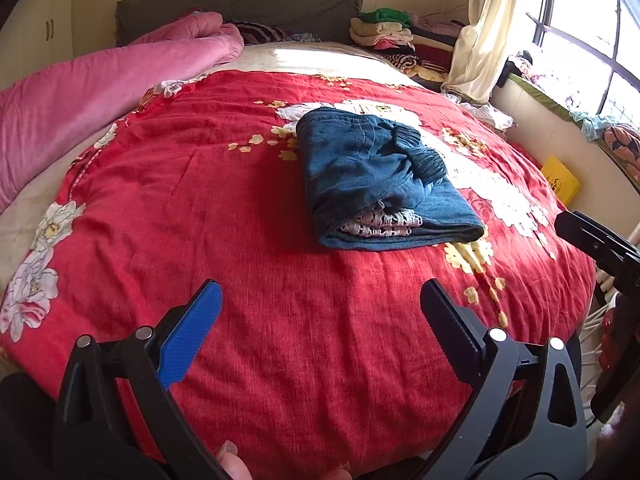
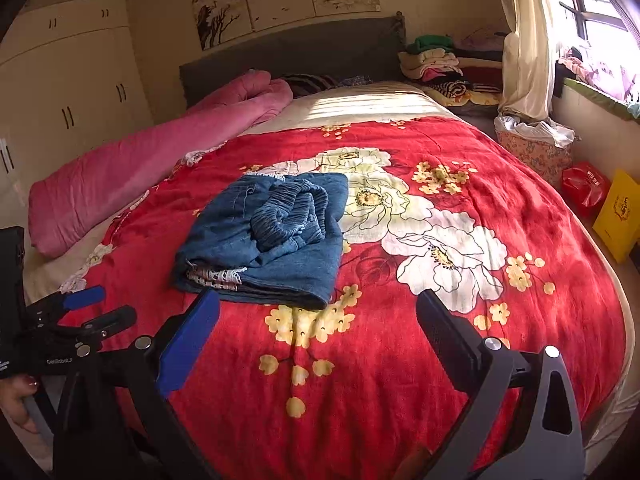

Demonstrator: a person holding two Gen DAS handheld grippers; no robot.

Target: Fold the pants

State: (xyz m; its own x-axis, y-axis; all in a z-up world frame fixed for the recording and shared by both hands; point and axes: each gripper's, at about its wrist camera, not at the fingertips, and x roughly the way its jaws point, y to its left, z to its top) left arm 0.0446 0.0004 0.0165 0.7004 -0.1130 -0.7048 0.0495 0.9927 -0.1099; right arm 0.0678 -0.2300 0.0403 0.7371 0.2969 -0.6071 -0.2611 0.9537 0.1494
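The blue denim pants lie folded into a compact bundle on the red flowered bedspread, with the ribbed waistband on top and white lace trim showing at the near edge. They also show in the right wrist view. My left gripper is open and empty, held back from the pants above the bedspread. My right gripper is open and empty, just short of the bundle's near edge. The right gripper shows at the right edge of the left wrist view; the left gripper shows at the left of the right wrist view.
A rolled pink quilt lies along the bed's left side. Stacked clothes sit by the grey headboard. A curtain, a basket, a red bag and a yellow box stand on the right by the window.
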